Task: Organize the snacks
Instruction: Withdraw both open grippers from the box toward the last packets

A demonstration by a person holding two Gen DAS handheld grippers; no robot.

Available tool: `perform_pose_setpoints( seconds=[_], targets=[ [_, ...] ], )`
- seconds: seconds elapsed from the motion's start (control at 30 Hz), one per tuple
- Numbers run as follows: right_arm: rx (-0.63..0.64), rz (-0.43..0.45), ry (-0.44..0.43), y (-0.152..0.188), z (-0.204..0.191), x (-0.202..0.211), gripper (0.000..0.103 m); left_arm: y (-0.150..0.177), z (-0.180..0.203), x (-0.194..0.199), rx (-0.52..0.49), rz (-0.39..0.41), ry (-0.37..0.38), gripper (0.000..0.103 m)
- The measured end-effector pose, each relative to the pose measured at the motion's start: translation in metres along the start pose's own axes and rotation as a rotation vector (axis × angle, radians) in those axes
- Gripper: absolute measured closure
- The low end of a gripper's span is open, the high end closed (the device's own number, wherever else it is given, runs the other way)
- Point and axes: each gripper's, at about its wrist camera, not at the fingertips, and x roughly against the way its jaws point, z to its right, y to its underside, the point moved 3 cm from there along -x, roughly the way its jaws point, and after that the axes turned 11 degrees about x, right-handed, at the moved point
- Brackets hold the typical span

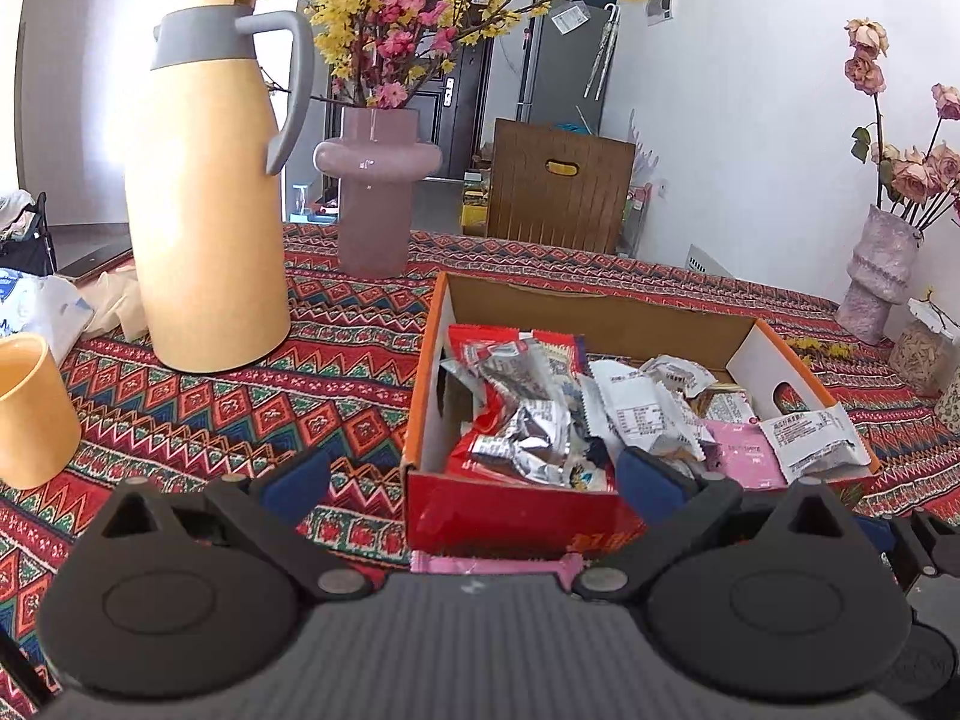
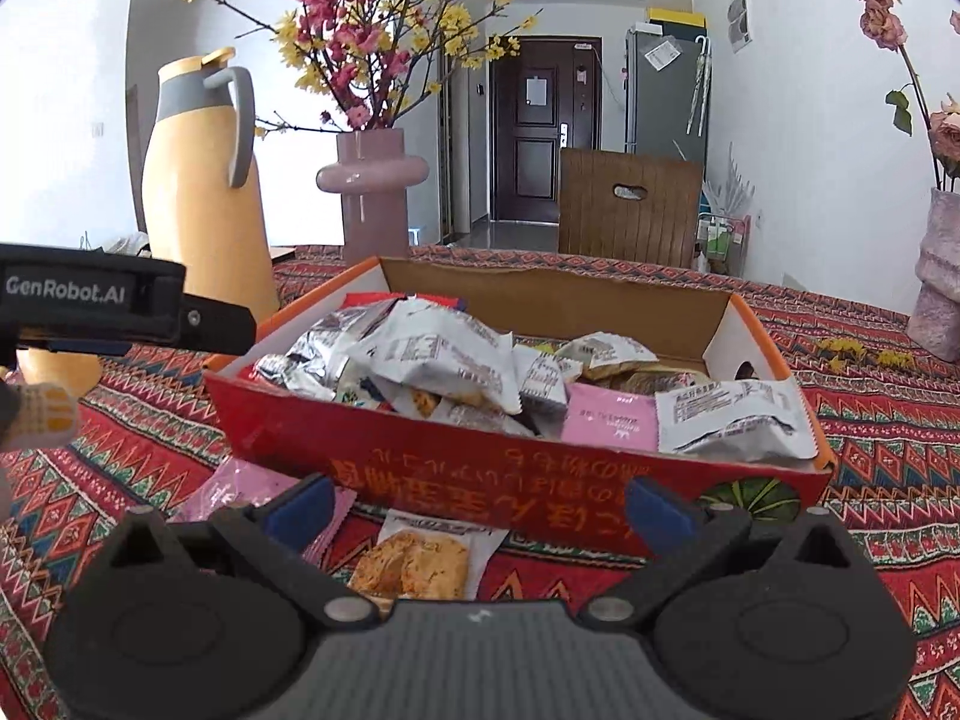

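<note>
Both pairs of blue-padded fingers stand wide apart with nothing between them: the left gripper (image 1: 474,477) faces the near left corner of the box, and the right gripper (image 2: 480,504) hangs just before the box's near wall.

Under everything lies the red patterned woven tablecloth (image 1: 252,408). On it, well left of the box, stands the tall yellow thermos jug with a grey collar and handle (image 1: 210,180), and behind that the mauve ceramic vase holding pink and yellow blossom branches (image 1: 375,192). A brown slatted wooden chair back (image 1: 561,186) rises beyond the table's far edge.

The shallow red-and-orange cardboard box with a white inner wall (image 2: 528,468) sits open on the cloth, heaped with silver, white and red snack packets (image 2: 432,360); a flat pink packet (image 2: 609,420) and a white printed packet (image 2: 732,420) lie against its near right side.

On the cloth outside the box, just before its near wall, lies a clear-fronted white packet of golden biscuits (image 2: 420,558), and beside it to the left a crinkled pink wrapper (image 2: 240,489). A small yellow cup (image 1: 30,414) stands at the left edge of the left wrist view.
</note>
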Motion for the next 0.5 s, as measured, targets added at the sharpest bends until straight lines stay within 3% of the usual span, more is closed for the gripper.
perform_pose_setpoints(
  seconds=[0.4,0.5],
  targets=[
    [0.02,-0.144,0.001,0.012,-0.021,-0.036,0.0,0.022,-0.029,-0.007,0.03,-0.084,-0.041,0.0],
    [0.019,-0.157,0.0,0.013,-0.023,-0.04,0.01,0.029,-0.032,-0.011,0.035,-0.109,-0.046,0.0]
  ],
)
